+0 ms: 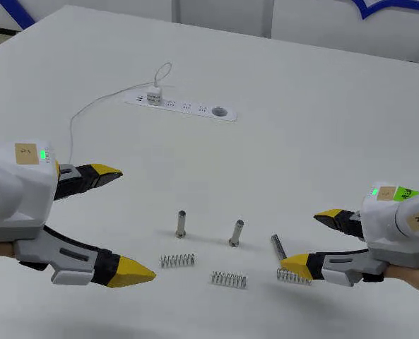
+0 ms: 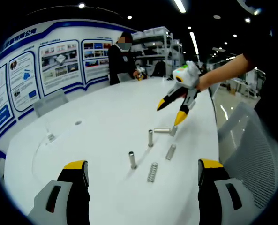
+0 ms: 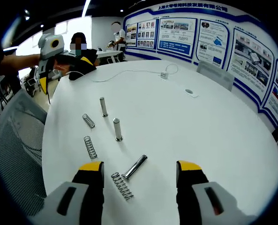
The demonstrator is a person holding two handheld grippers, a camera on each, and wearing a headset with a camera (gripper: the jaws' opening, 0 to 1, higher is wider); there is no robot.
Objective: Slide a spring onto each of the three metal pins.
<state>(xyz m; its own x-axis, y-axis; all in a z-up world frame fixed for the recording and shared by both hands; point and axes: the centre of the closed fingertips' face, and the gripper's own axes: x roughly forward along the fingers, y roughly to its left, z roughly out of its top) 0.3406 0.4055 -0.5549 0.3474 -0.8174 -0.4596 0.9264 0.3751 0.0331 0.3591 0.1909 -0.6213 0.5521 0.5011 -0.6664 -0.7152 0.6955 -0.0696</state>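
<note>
Two metal pins stand upright on the white table, one (image 1: 181, 224) on the left and one (image 1: 236, 233) beside it. The third pin (image 1: 278, 247) lies flat. All three springs lie loose: one (image 1: 177, 260) at the left, one (image 1: 229, 280) in the middle, one (image 1: 294, 277) by the lying pin. My left gripper (image 1: 128, 222) is open, left of the pins and holding nothing. My right gripper (image 1: 304, 240) is open with its lower tip just above the right spring. In the right gripper view the lying pin (image 3: 135, 167) and a spring (image 3: 121, 185) sit between the open jaws.
A white power strip (image 1: 184, 107) with a plugged charger and a cable lies farther back on the table. Mesh chairs (image 2: 249, 140) stand at the table's edge. People stand beyond the far end of the table (image 3: 78, 56).
</note>
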